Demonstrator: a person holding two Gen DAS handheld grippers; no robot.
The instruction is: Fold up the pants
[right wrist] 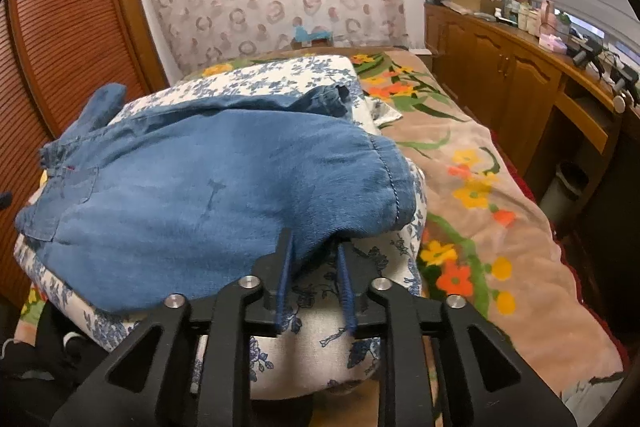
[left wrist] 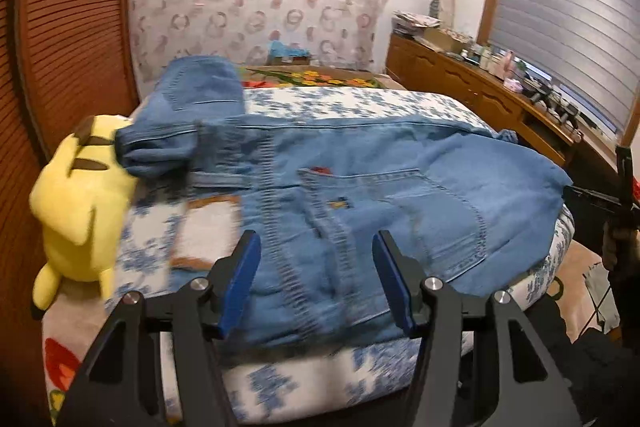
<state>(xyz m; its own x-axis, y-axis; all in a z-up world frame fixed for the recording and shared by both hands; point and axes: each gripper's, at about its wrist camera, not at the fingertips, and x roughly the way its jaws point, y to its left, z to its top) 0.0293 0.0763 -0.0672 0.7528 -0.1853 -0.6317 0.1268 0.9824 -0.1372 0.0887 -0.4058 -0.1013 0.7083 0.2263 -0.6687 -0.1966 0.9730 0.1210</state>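
Blue denim pants (left wrist: 360,203) lie spread across a white cushion with blue flowers (left wrist: 280,383), back pockets up, one leg folded back at the far left. My left gripper (left wrist: 316,247) is open and empty, hovering just above the waist part of the pants. In the right wrist view the pants (right wrist: 200,187) drape over the same cushion (right wrist: 320,339). My right gripper (right wrist: 314,243) has its jaws closed on the near edge of the pant leg by the hem.
A yellow plush toy (left wrist: 80,203) lies at the cushion's left edge. A flowered blanket (right wrist: 480,195) covers the bed to the right. A wooden cabinet (right wrist: 520,75) with clutter runs along the right wall. A slatted wooden door (left wrist: 68,27) stands left.
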